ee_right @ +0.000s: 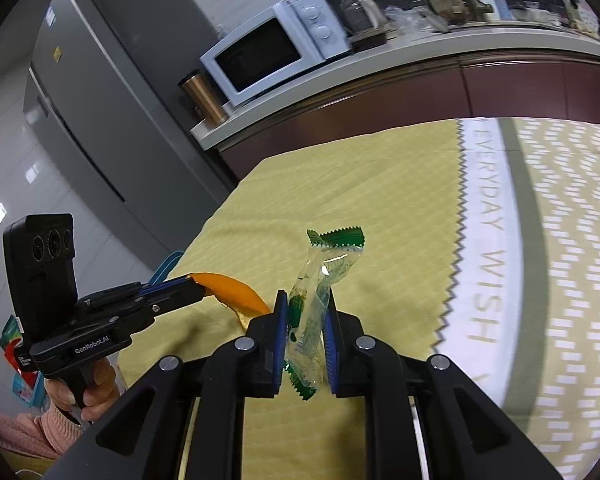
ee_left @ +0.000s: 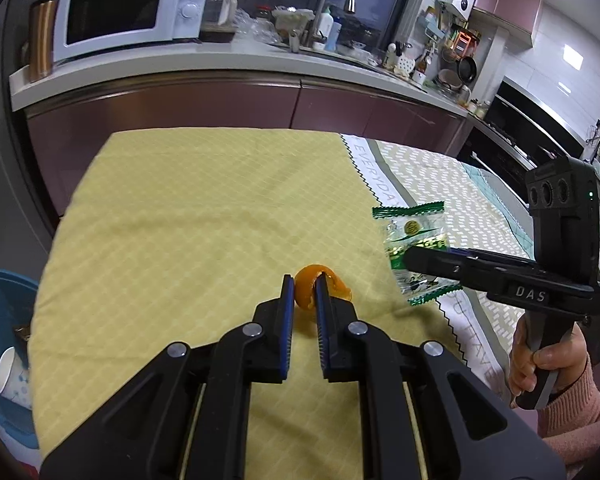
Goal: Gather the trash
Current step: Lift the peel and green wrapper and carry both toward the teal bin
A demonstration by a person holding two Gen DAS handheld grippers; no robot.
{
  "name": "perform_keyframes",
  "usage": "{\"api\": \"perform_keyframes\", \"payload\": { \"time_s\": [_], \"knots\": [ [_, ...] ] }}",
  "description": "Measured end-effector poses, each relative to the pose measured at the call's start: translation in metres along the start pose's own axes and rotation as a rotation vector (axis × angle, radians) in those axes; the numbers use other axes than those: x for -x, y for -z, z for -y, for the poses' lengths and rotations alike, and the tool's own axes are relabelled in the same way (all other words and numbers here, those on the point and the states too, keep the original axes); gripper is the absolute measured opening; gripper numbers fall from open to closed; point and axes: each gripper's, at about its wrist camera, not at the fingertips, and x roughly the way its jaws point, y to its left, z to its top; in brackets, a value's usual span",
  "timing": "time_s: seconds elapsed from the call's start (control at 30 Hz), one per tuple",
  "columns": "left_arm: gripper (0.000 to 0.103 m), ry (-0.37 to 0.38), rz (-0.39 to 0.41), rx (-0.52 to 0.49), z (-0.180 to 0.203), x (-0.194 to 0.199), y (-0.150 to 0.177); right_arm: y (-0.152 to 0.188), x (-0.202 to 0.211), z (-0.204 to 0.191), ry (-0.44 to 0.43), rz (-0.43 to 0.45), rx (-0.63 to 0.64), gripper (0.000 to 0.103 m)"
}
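Observation:
My left gripper (ee_left: 305, 285) is shut on a piece of orange peel (ee_left: 307, 286), held just above the yellow tablecloth (ee_left: 204, 216). The peel also shows in the right wrist view (ee_right: 232, 290), sticking out of the left gripper (ee_right: 198, 286). My right gripper (ee_right: 305, 300) is shut on a clear wrapper with green print (ee_right: 320, 280), which stands up between its pads. In the left wrist view the right gripper (ee_left: 410, 258) holds the wrapper (ee_left: 414, 240) at the right of the table.
A blue bin (ee_left: 4, 344) with a paper cup (ee_left: 12, 376) inside stands left of the table. A patterned cloth (ee_right: 560, 240) covers the table's right part. A counter with a microwave (ee_left: 128, 8) and a sink runs behind. A grey fridge (ee_right: 100, 80) stands far left.

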Motion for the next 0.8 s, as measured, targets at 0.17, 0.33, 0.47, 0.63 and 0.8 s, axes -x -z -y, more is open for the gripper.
{"api": "perform_keyframes", "payload": {
  "time_s": [0.17,0.33,0.47,0.63,0.8],
  "knots": [
    [0.011,-0.019,0.017,0.015,-0.011,0.017,0.004,-0.001,-0.010,-0.015,-0.026,-0.014,0.025,0.015],
    [0.011,-0.033,0.026,0.044,-0.022,0.032,0.012,-0.002,-0.020,-0.031,-0.045,-0.030,0.046,0.015],
    [0.011,-0.043,0.041,0.062,-0.032,0.044,0.018,-0.003,-0.025,-0.040,-0.057,-0.038,0.063,0.015],
    [0.011,-0.060,0.064,0.091,-0.044,0.060,0.023,-0.005,-0.032,-0.050,-0.075,-0.046,0.084,0.015],
    [0.011,-0.081,0.086,0.116,-0.059,0.077,0.027,-0.006,-0.038,-0.059,-0.094,-0.056,0.104,0.015]
  ]
}}
